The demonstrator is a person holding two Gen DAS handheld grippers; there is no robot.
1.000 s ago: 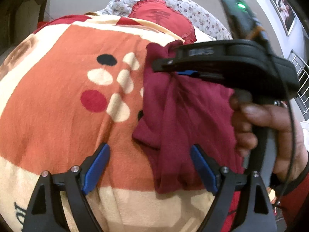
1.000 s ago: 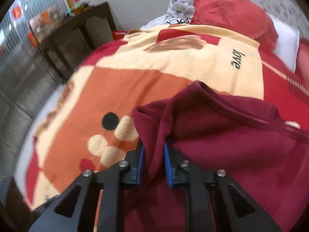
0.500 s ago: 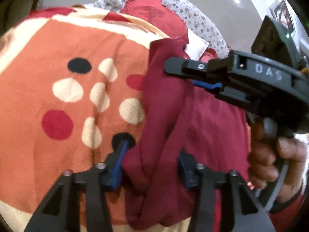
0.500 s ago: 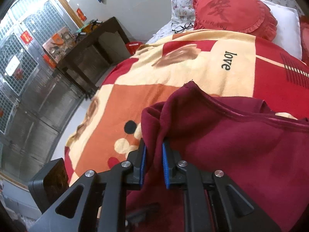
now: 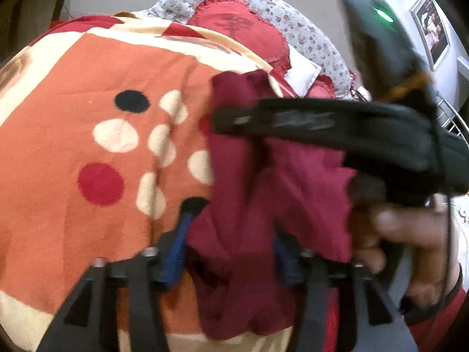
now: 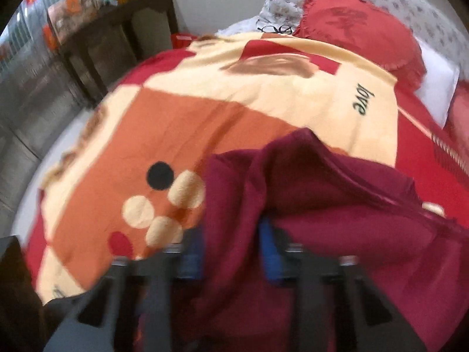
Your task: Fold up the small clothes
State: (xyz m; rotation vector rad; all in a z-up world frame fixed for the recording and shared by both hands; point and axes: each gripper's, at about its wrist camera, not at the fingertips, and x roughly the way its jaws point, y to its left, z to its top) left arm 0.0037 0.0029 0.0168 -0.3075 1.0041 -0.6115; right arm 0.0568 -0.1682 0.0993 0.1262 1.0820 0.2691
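Note:
A maroon garment (image 5: 258, 193) hangs bunched over the bed's orange and cream blanket (image 5: 88, 94). My left gripper (image 5: 231, 252) is closed around its lower fold, blue pads pressing the cloth from both sides. My right gripper (image 6: 231, 249) is shut on the garment's upper edge (image 6: 322, 193); in the left wrist view its black body (image 5: 322, 123) crosses over the cloth, held by a hand. The right wrist view is blurred.
A round red cushion (image 6: 360, 20) and floral pillows (image 5: 307, 29) lie at the bed's head, with glasses (image 6: 272, 28) beside them. A dark wooden table (image 6: 117, 32) stands left of the bed. The blanket (image 6: 263, 96) spreads wide to the left.
My left gripper went from open beside the garment to closed on its lower fold. The right gripper, still holding the cloth, lifted and then came down again.

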